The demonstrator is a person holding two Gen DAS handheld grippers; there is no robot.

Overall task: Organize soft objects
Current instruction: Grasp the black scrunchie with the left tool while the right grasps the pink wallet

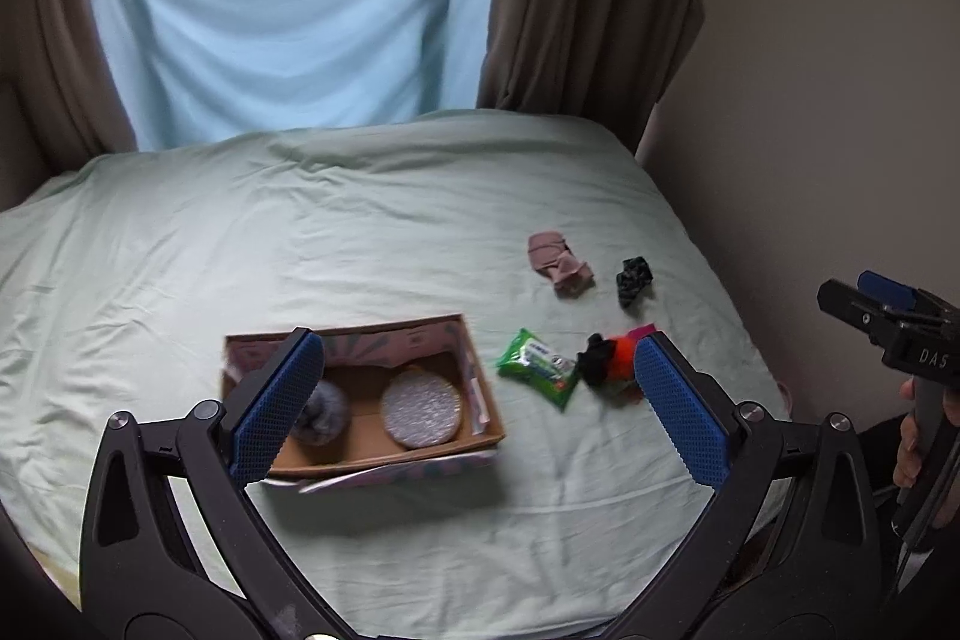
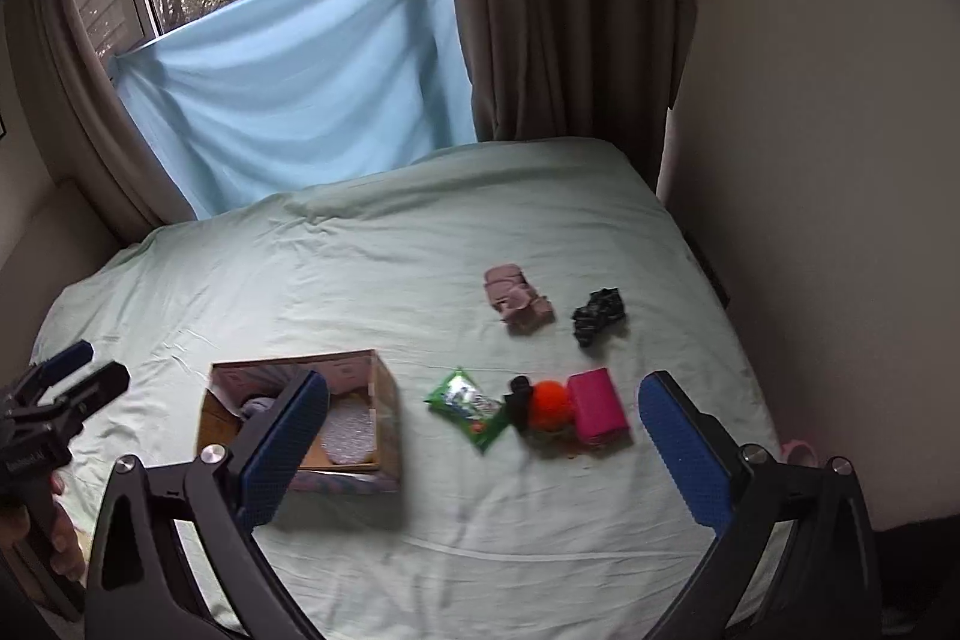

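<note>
Left gripper (image 1: 474, 400): spread wide, holding nothing, above the bed (image 1: 360, 232).
Right gripper (image 2: 480, 436): spread wide too, nothing held.
Box (image 1: 486, 421): lower centre, top open.
Open room: bare sheet in upper half of frame.

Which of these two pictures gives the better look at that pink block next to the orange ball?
The right wrist view: the pink block lies in the open beside the orange ball. In the left wrist view, only a sliver of it shows behind the hand-held gripper's blue finger.
</note>
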